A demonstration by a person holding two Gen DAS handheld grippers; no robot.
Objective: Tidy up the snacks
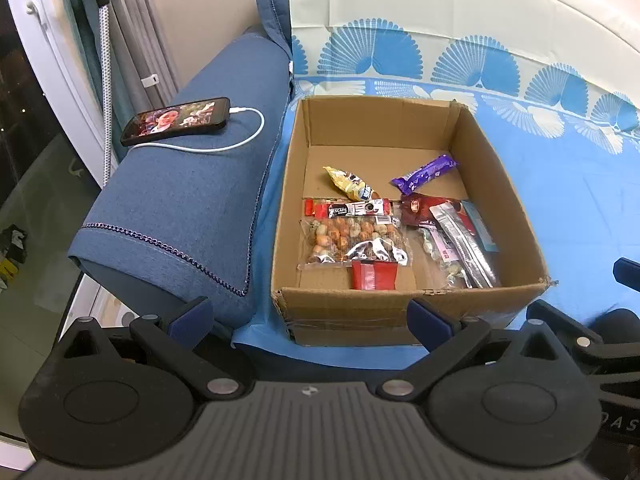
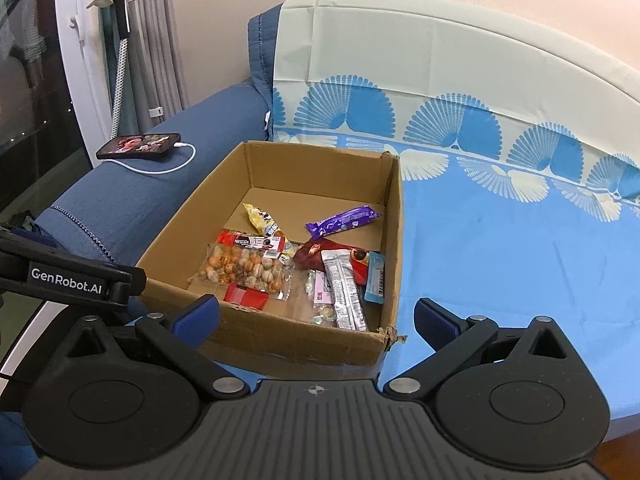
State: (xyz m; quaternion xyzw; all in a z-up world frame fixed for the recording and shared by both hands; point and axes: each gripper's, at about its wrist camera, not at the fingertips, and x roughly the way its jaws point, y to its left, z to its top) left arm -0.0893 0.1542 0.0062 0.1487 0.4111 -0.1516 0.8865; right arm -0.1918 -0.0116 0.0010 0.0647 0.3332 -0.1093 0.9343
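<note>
Both grippers hover before an open brown cardboard box (image 1: 400, 312) on a blue fan-patterned bedsheet (image 2: 500, 240); the left gripper (image 1: 310, 316) and right gripper (image 2: 316, 316) hold their jaws wide apart, gripping nothing. Inside lie roughly nine overlapping snacks, including one purple wrapped bar (image 1: 426, 174); several wrappers partly hide one another.

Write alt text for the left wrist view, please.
An open cardboard box of mixed snack packets, including a purple bar, sits on a blue patterned sheet. The left gripper hovers open at its near edge; a charging phone lies on the armrest.
</note>
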